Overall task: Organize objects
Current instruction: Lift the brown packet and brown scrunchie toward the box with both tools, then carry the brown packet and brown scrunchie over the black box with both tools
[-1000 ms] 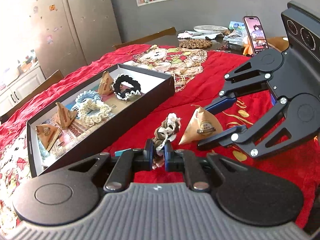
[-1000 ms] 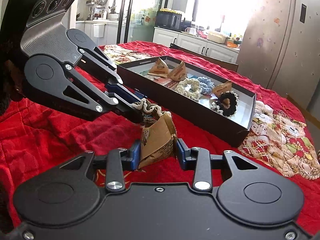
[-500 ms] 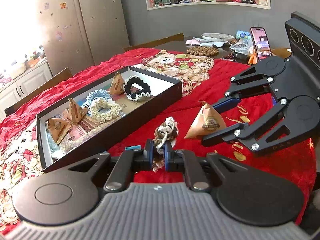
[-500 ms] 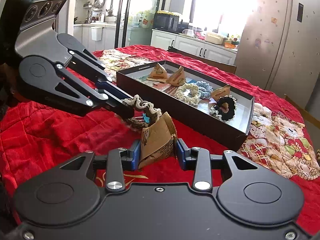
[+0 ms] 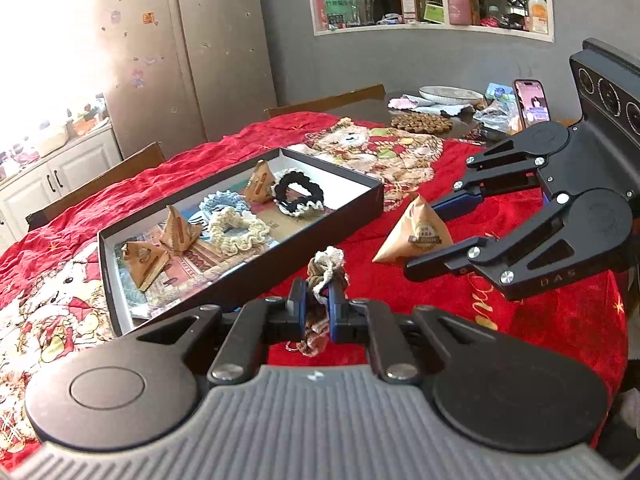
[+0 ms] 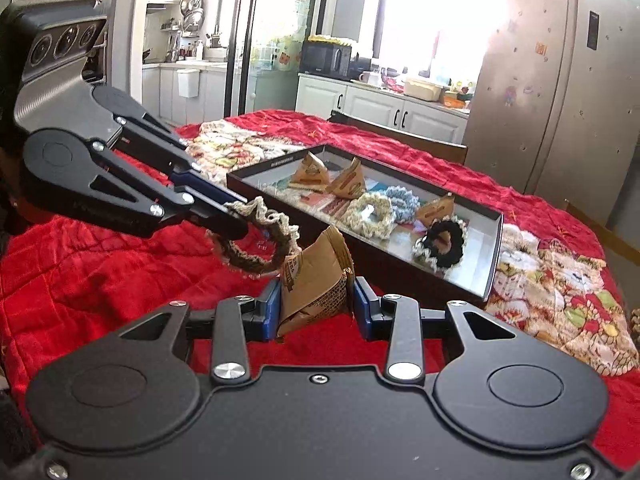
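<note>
My left gripper [image 5: 318, 304] is shut on a brown and cream crocheted scrunchie [image 5: 326, 270], lifted above the red cloth; in the right wrist view that scrunchie [image 6: 256, 244] hangs as a ring from the left gripper [image 6: 236, 220]. My right gripper [image 6: 315, 300] is shut on a brown triangular paper packet [image 6: 316, 280]; the left wrist view shows this packet [image 5: 416, 232] between the right gripper's fingers [image 5: 432, 262]. Beyond both lies a long black box [image 5: 360, 204] holding three similar packets and cream, blue and black scrunchies [image 5: 298, 194].
Red patterned cloth [image 5: 520, 320] covers the table. Behind it sit a phone [image 5: 532, 100], a plate [image 5: 450, 94] and a round trivet [image 5: 420, 122]. A tall fridge [image 6: 560, 80] and kitchen counters stand beyond a chair back [image 5: 96, 180].
The left gripper has risen with the scrunchie and moved toward the box, so the scrunchie now hangs clear of the cloth. The right gripper keeps its hold on the packet, nearly still.
</note>
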{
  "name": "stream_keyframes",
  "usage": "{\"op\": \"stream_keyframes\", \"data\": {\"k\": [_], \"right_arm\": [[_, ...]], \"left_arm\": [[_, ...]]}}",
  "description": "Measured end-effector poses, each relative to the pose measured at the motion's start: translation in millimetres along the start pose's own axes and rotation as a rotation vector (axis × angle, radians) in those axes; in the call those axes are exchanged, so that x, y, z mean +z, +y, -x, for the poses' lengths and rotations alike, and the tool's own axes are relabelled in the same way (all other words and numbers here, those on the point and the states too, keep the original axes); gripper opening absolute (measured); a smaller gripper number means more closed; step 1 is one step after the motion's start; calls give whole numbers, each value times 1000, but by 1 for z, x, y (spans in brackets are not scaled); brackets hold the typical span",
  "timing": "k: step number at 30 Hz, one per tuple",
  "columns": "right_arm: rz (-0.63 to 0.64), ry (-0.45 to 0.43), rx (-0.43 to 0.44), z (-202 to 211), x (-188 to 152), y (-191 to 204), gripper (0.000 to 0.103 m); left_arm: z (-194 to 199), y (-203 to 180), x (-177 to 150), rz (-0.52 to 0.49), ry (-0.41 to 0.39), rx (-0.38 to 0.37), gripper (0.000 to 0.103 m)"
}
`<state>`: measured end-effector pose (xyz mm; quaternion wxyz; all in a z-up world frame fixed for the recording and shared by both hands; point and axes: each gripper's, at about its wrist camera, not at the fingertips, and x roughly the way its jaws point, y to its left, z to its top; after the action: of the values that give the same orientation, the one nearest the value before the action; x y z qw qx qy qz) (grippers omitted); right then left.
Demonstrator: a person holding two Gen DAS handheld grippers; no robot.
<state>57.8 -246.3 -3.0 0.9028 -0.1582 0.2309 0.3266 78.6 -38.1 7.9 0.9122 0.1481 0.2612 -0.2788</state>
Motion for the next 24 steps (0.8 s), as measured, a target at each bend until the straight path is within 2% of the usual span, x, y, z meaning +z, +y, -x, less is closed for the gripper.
{"op": "stream_keyframes", "data": {"k": [24], "right_arm": [[21,-102,4,-19,56,-3,35]], "left_arm": [[19,31,26,41,-92,72,13]]}}
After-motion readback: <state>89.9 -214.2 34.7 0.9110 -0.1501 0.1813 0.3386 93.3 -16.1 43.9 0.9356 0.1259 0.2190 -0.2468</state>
